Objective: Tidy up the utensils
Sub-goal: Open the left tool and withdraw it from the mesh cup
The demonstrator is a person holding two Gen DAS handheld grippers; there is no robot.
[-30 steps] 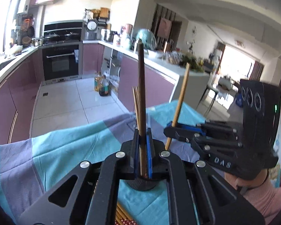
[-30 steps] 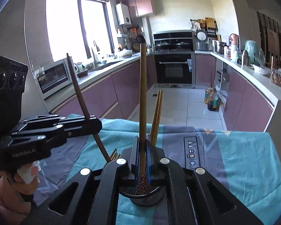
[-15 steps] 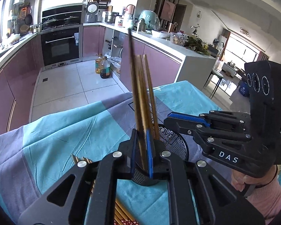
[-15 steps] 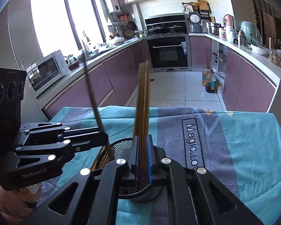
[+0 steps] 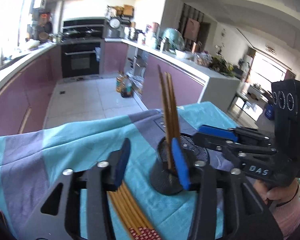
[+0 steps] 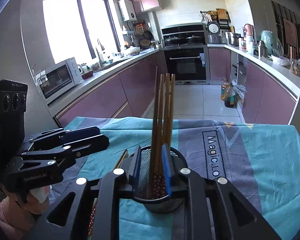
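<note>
Left gripper (image 5: 152, 162): jaws wide apart, empty | right gripper (image 6: 151, 170): jaws parted, gripping nothing | chopsticks (image 6: 163, 118): upright in mesh holder (image 6: 160, 204) | loose chopsticks (image 5: 130, 208): flat on cloth (image 5: 56, 140) beside holder

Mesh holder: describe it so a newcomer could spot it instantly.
On the teal and purple tablecloth, between the two grippers, stands the black mesh holder, a round cup with chopsticks upright inside. Unlike the loose chopsticks lying flat beside it, it is dark, perforated and upright.
</note>
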